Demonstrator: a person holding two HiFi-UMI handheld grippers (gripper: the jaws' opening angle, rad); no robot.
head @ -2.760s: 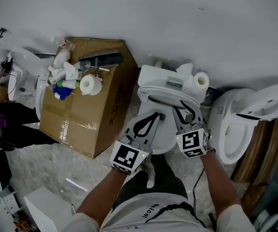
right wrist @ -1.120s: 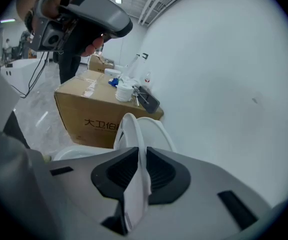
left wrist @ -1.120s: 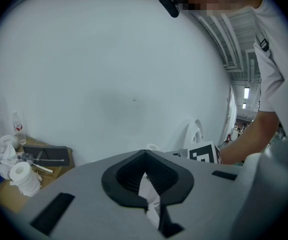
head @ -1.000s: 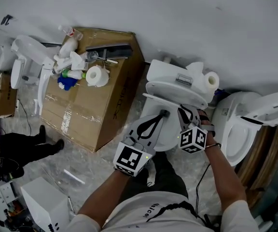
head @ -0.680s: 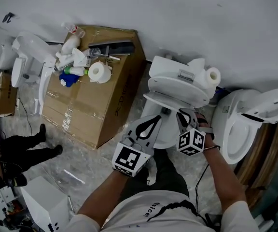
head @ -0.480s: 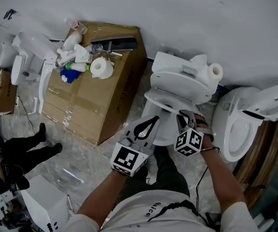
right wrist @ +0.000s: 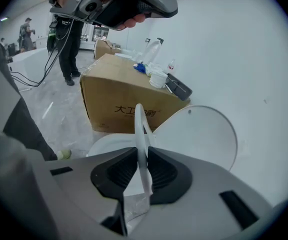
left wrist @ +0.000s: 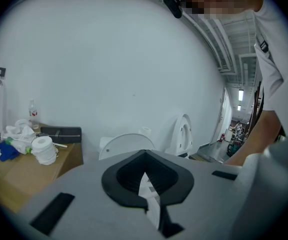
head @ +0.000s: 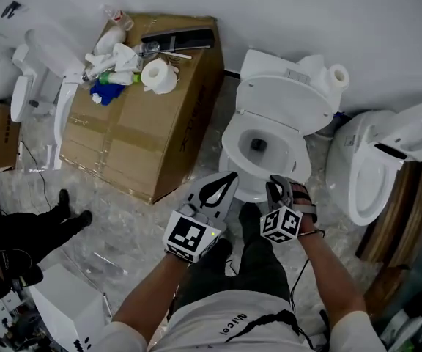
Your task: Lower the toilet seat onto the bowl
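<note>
A white toilet stands by the wall with its round lid (head: 284, 101) upright against the tank. The seat ring (head: 229, 134) is tilted forward, low over the bowl (head: 249, 191). My right gripper (head: 278, 185) is shut on the seat's front edge. In the right gripper view the seat (right wrist: 140, 124) runs edge-on up out of my right gripper (right wrist: 140, 159), with the lid (right wrist: 199, 136) behind it. My left gripper (head: 228, 178) hovers beside the bowl's front left, shut and holding nothing. In the left gripper view the left gripper (left wrist: 144, 174) points at the lid (left wrist: 126, 144).
A big cardboard box (head: 145, 116) with bottles, a toilet roll (head: 158, 75) and a black tool stands left of the toilet. A second toilet (head: 372, 167) stands at the right, and another roll (head: 337, 75) sits on the tank. A person in black (head: 20, 233) is at far left.
The seat has swung forward and down from its upright place near the lid. Both grippers have drawn back toward the person and sunk, the right one holding the seat throughout.
</note>
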